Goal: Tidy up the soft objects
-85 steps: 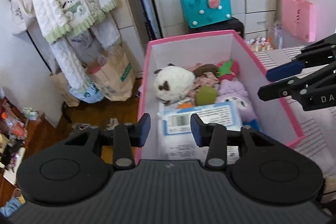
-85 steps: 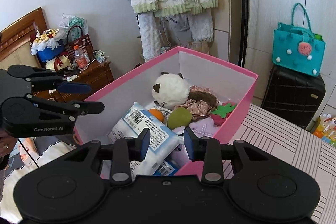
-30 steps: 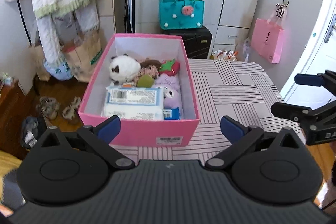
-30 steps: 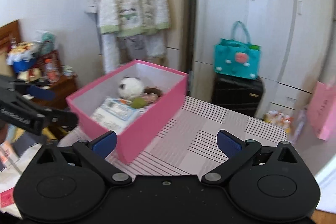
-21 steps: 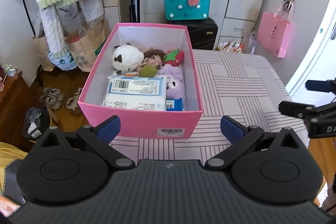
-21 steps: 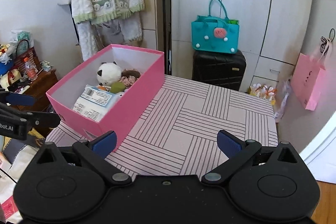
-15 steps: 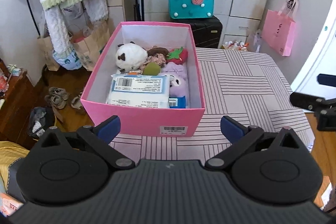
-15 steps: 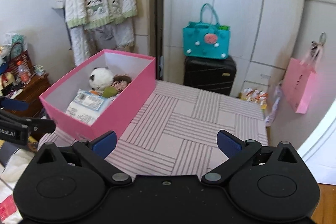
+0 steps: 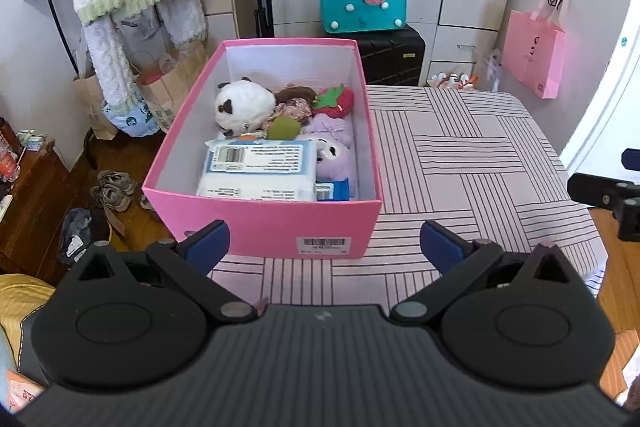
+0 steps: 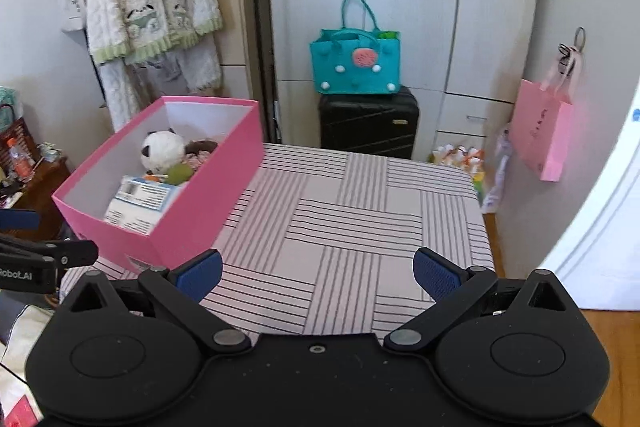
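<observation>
at 6 o'clock in each wrist view the tongs sit spread wide and grasp nothing: the left gripper [image 9: 323,241] hangs just before the near end wall of the pink box [image 9: 264,223], the right gripper [image 10: 316,273] over bare striped table [image 10: 360,219], box at its 10 o'clock. the box stands on the table's left part, its left wall near that edge. its long axis runs 6 to 12. inside, near to far: wipes pack [image 9: 256,171], purple plush [image 9: 336,159], panda [image 9: 242,103].
</observation>
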### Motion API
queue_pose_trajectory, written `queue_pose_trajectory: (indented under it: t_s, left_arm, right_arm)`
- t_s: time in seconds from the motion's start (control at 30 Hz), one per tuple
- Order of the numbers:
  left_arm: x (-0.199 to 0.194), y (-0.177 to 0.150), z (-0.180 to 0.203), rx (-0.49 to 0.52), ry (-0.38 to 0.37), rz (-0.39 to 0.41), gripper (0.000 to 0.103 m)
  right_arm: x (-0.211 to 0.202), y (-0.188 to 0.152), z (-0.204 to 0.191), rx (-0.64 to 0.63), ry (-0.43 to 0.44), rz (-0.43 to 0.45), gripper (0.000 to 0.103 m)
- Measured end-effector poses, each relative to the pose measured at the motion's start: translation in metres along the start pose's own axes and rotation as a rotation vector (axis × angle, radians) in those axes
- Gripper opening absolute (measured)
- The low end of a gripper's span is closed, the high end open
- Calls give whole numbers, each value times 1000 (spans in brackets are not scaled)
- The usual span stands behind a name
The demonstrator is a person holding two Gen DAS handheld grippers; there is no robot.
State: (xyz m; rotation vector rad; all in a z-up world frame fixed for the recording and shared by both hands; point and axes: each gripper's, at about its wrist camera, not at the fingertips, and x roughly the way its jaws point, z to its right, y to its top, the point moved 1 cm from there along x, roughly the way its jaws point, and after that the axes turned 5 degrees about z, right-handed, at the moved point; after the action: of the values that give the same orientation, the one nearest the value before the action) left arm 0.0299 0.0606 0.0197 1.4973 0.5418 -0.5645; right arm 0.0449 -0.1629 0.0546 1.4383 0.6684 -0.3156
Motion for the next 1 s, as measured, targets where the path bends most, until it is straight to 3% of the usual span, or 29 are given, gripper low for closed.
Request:
queue_pose_trajectory:
  t_s: [0.27, 0.5, 1.0]
  left_arm:
    - [-2, -3, 18, 92, -6, 19, 103]
    - [-3, -8, 25, 83, -18, 50, 103]
    - [-9, -13, 21, 36, -16, 137, 103]
  right_arm:
    - [-3, -9, 2, -11, -101, -11, 103]
    - [-11, -14, 6, 27, -67, -8, 103]
    - [-32, -16, -2, -9, -96, 159, 103]
